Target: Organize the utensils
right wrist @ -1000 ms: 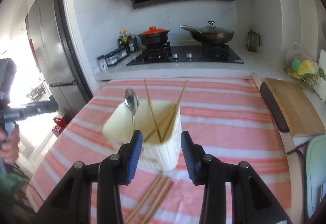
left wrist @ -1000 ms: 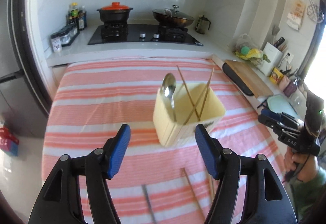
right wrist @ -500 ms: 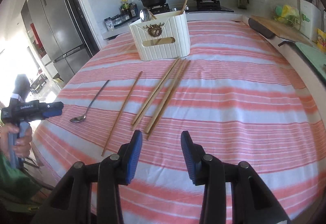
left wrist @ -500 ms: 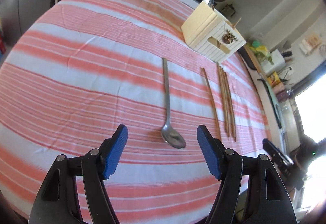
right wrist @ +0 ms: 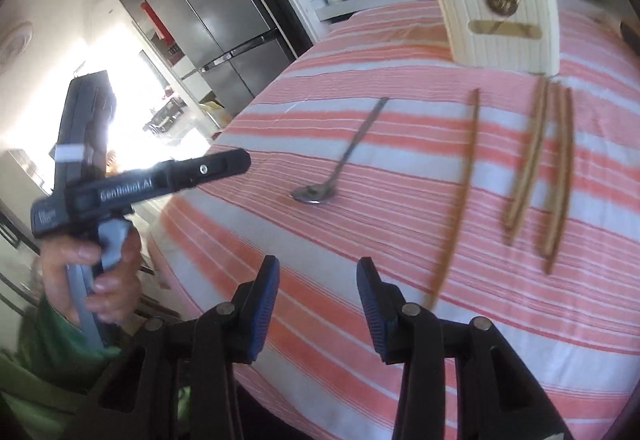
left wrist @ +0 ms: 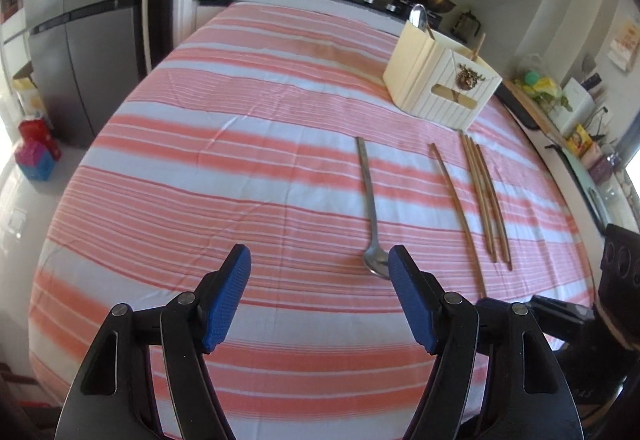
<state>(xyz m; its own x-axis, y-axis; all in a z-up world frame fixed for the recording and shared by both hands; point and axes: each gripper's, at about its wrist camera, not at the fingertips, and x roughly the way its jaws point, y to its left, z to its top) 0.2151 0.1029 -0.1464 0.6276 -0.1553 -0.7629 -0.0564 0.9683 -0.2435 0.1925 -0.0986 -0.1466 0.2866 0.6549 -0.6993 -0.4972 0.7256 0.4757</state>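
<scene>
While both grippers hung empty over the worktop, the left gripper gaped beside the spoon; it should centre on the handle first. Right of that, chopsticks lay before the caddy, the right gripper half open.

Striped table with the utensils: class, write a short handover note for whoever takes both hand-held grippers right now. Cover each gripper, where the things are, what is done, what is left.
Left hand-held gripper: open, empty, its right finger close to the bowl of the long silver metal spoon.
Right hand-held gripper: open, empty, near the table edge.
On the pink-and-white striped cloth: that spoon, one single wooden chopstick, and a bundle of wooden chopsticks beside it.
Done: the cream ribbed plastic utensil box already holds a spoon and some chopsticks.
Left: put the loose spoon and chopsticks in the box.
</scene>
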